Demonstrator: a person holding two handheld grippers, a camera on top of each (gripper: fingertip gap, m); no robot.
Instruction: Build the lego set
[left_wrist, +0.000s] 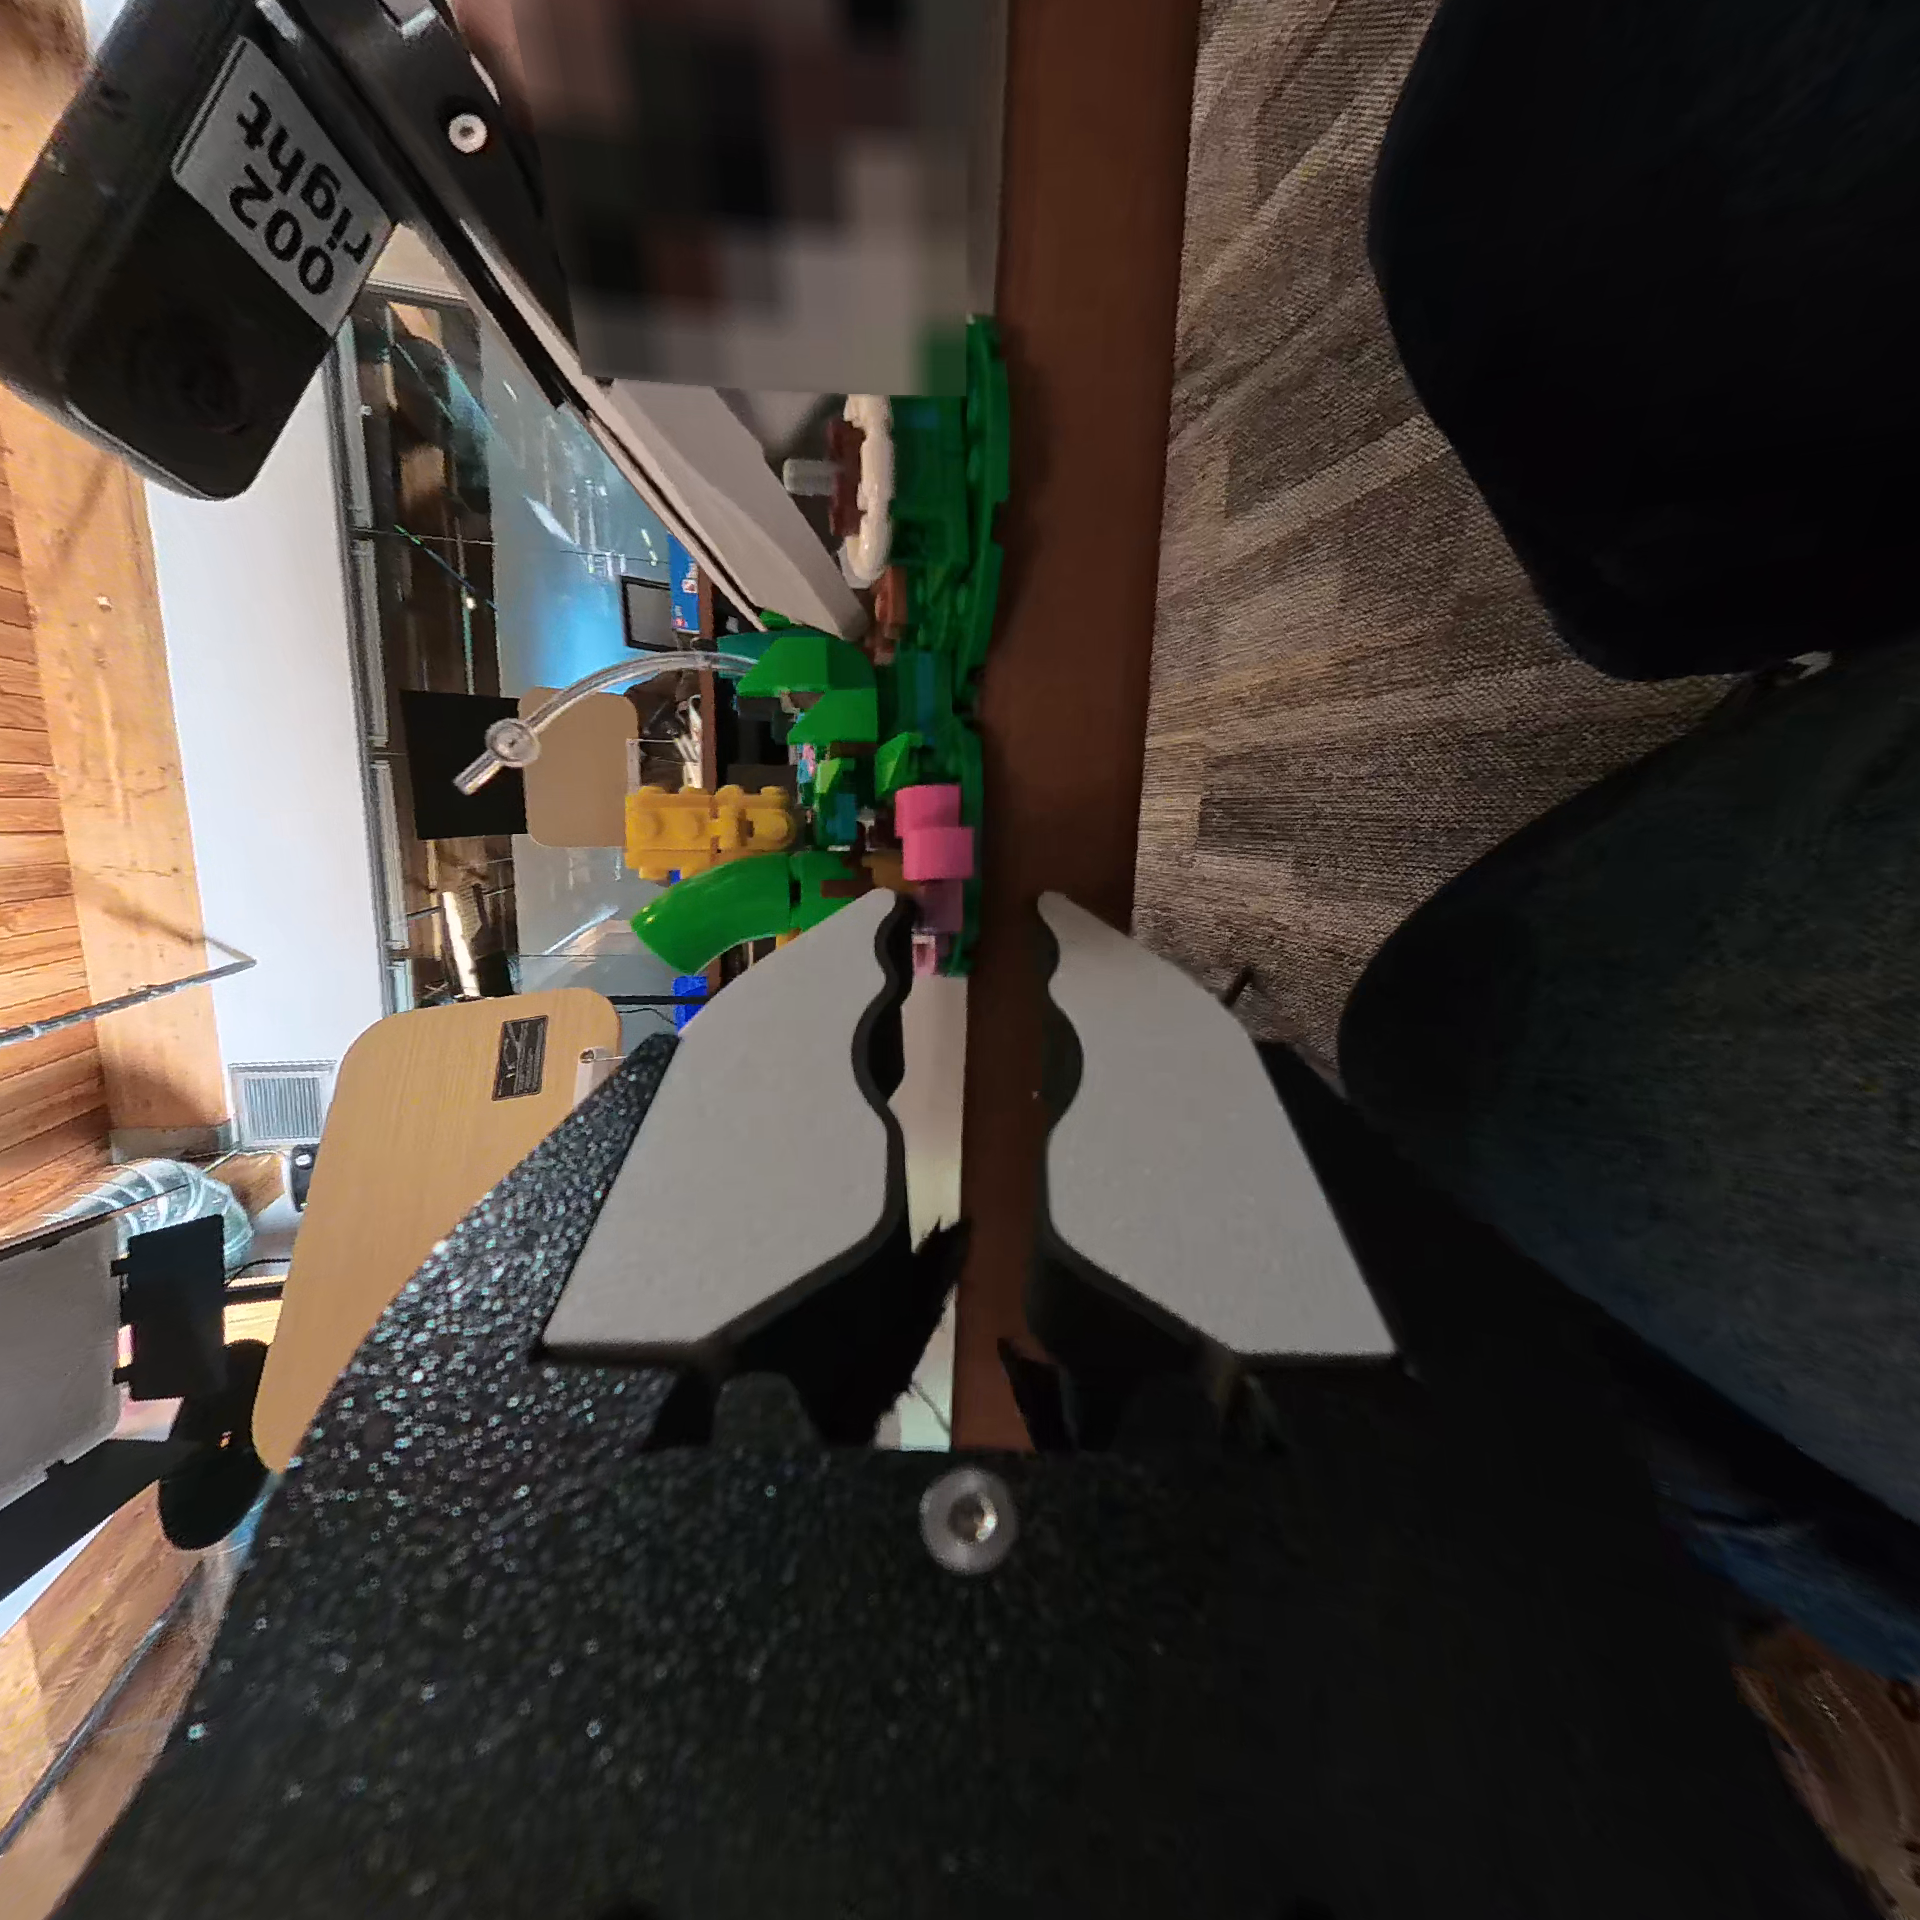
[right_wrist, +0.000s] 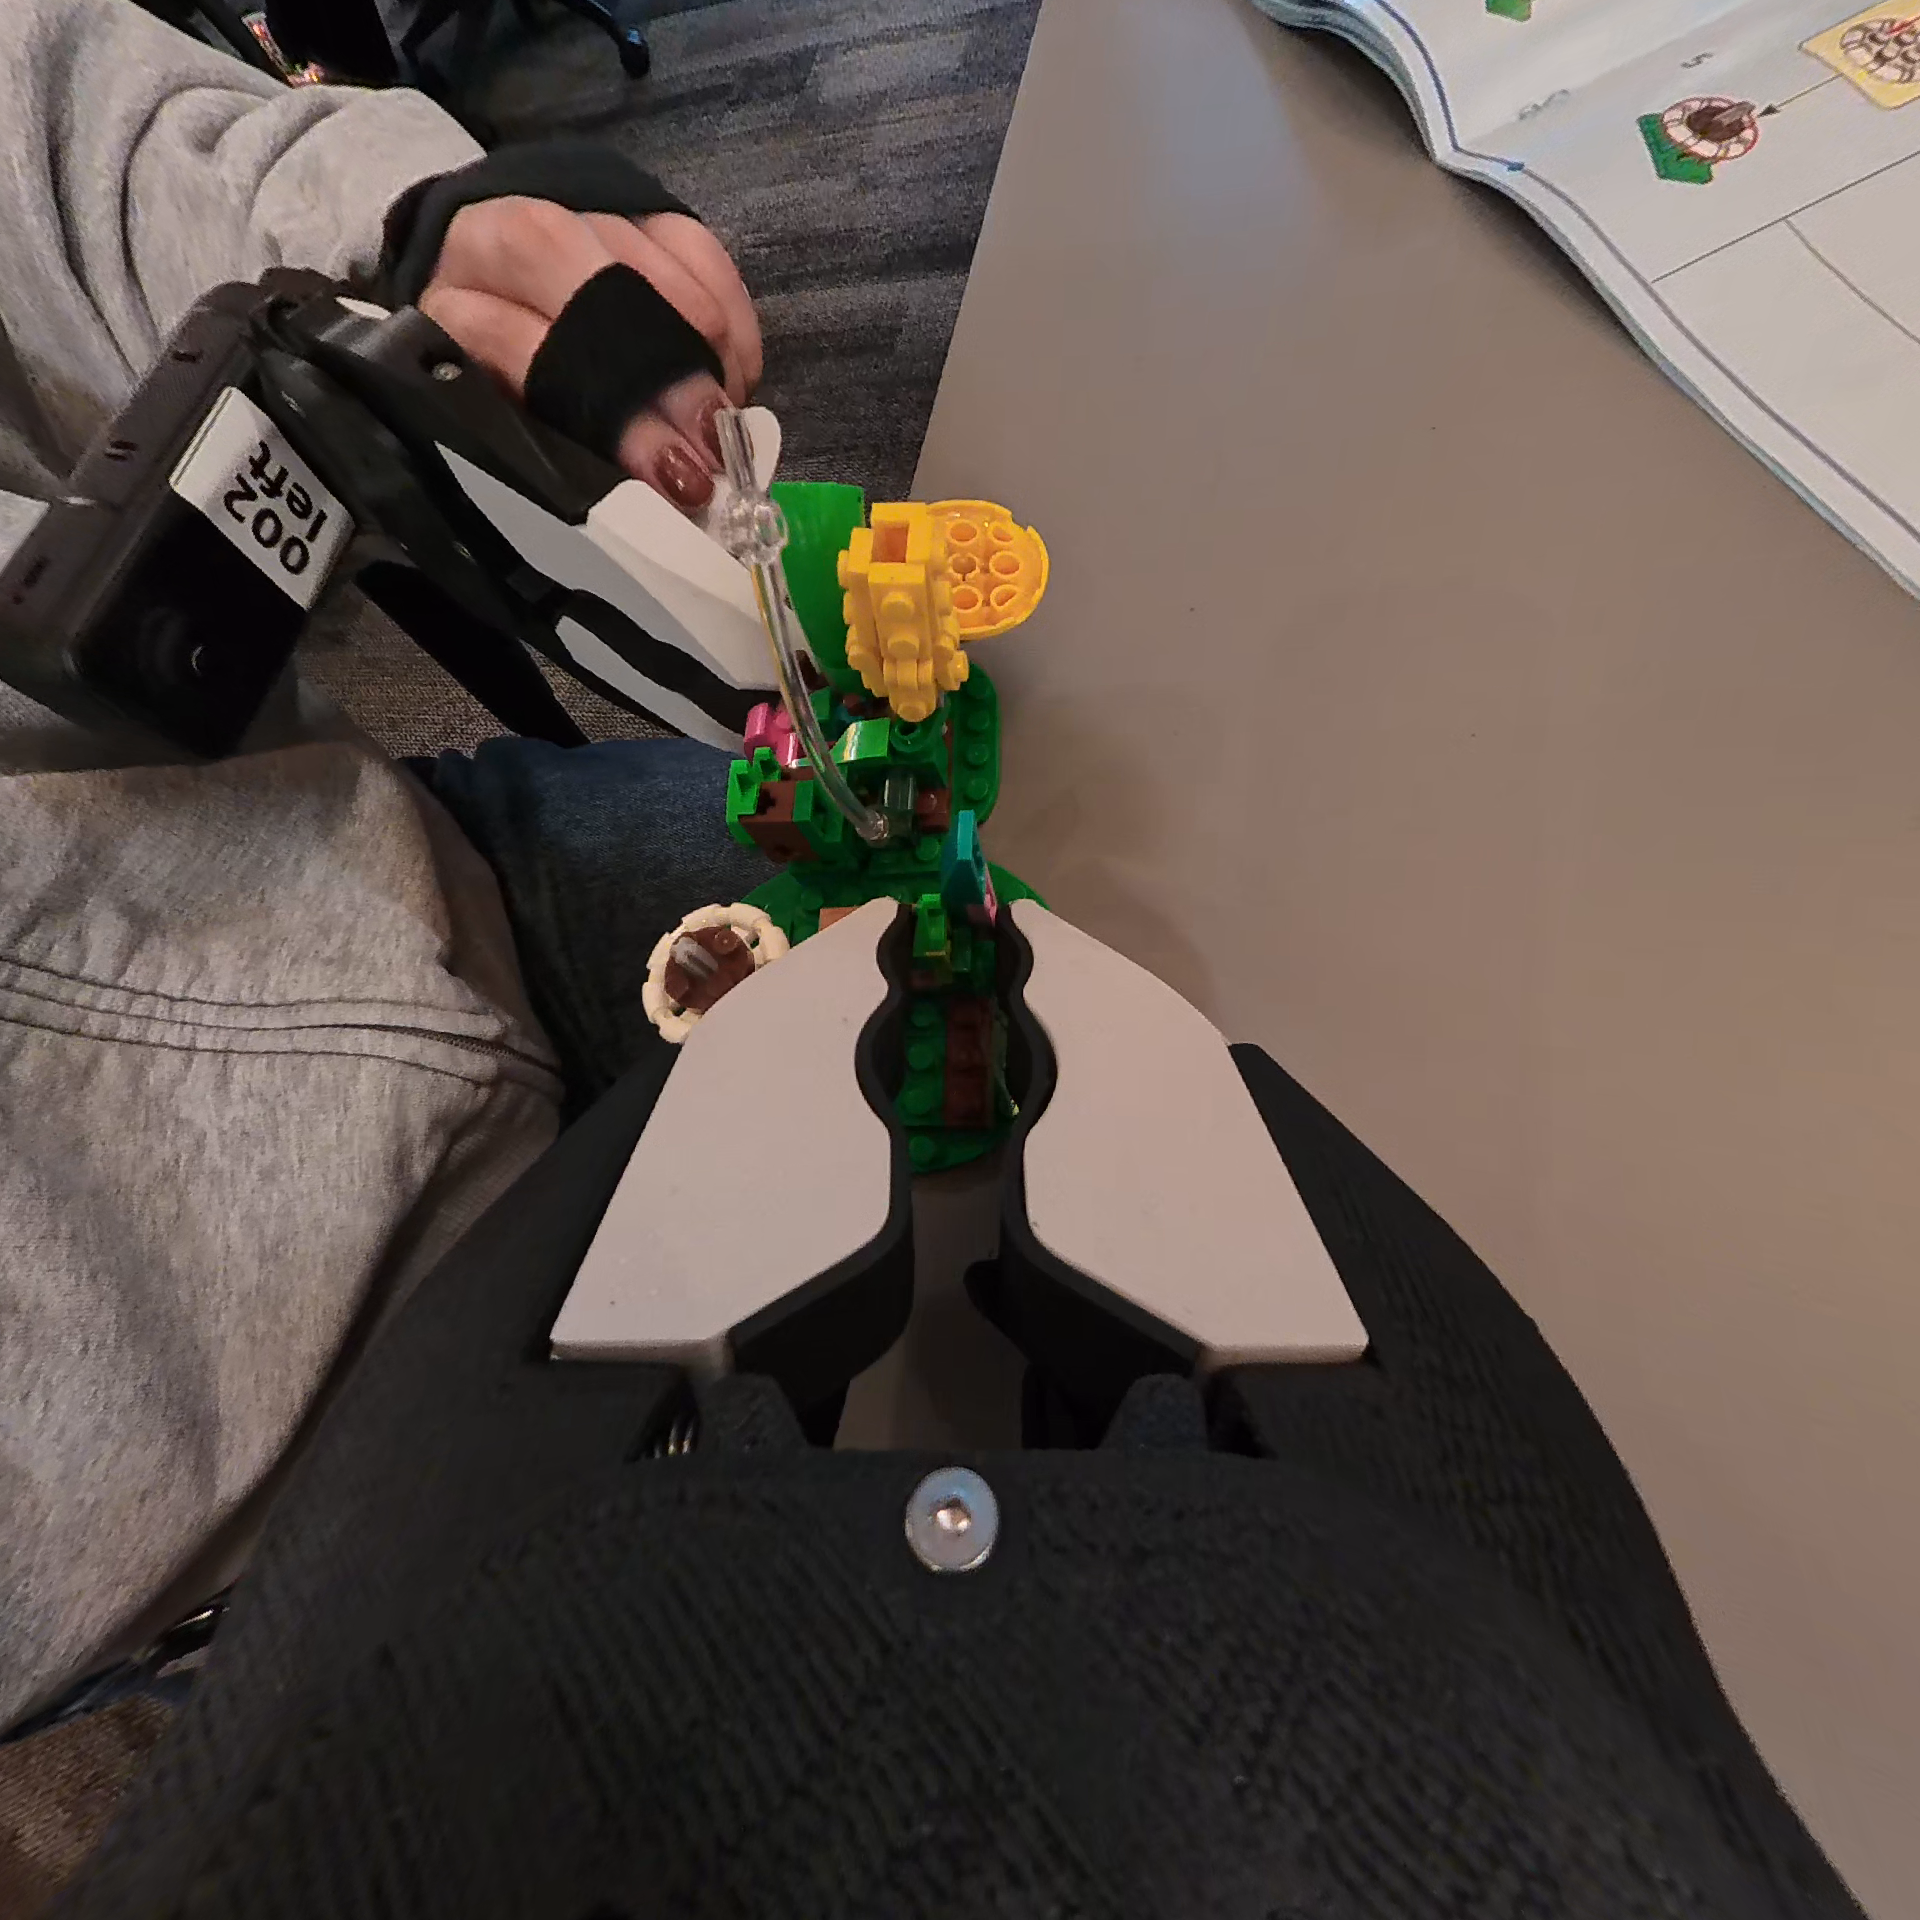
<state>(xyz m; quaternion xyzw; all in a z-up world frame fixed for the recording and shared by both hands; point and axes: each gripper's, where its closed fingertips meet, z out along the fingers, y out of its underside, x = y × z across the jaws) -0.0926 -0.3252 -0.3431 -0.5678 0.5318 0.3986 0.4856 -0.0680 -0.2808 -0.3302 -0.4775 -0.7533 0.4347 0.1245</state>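
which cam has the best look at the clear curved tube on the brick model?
Right wrist view: the clear tube shows whole, from its socket among the green bricks up to the connector tip. Left wrist view shows the clear tube side-on, its lower end lost behind the green leaves.

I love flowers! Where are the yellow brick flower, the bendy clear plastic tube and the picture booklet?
yellow brick flower (right_wrist: 902, 613), right wrist view, its studded middle.
bendy clear plastic tube (right_wrist: 798, 717), right wrist view, mid-curve.
picture booklet (right_wrist: 1704, 260), right wrist view, open page.

Glossy plastic brick model (right_wrist: 883, 790), matt grey tabletop (right_wrist: 1403, 831), rough carpet (left_wrist: 1299, 623)
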